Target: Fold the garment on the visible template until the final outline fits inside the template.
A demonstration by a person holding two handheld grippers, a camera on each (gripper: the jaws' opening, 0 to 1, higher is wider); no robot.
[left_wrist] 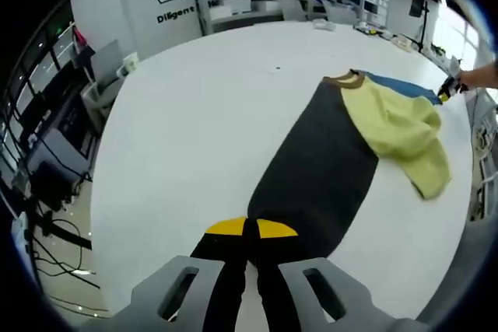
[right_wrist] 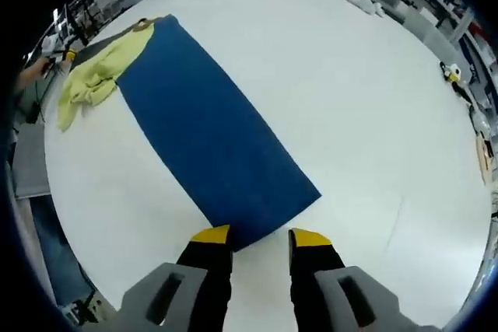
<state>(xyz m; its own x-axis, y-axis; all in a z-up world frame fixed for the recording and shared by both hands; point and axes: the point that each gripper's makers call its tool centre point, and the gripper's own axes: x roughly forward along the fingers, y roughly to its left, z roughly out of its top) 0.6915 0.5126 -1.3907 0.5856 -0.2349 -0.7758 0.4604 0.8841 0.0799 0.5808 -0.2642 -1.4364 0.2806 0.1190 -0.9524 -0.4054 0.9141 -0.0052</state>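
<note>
Table (left_wrist: 202, 114) is carrying everything, a wide white top, and I am seeing no drawn outline on it that I could call the template, so I cannot say where the fold has to end up.

Garment (left_wrist: 327, 169) is lying stretched out long across the table. In the left gripper view it is showing a dark panel running away from me, with a pale yellow sleeve (left_wrist: 405, 130) flopped over its far right part and a brown collar (left_wrist: 345, 78) at the far end. In the right gripper view the same piece is showing a blue panel (right_wrist: 210, 138), with the yellow sleeve bunched at its far left.

Left gripper (left_wrist: 250, 228) is sitting at the near end of the dark panel with its yellow tips pressed together; it is looking pinched on the hem, though the cloth between the tips is hidden. I judge I am holding that end to keep the length taut.

Right gripper (right_wrist: 261, 236) is standing with its jaws apart at the near edge of the blue panel, the left tip touching or just over the corner, holding nothing. I judge it is lining up to take that edge.

A hand (left_wrist: 471, 79) is reaching in at the far right, just beside the collar end.
</note>
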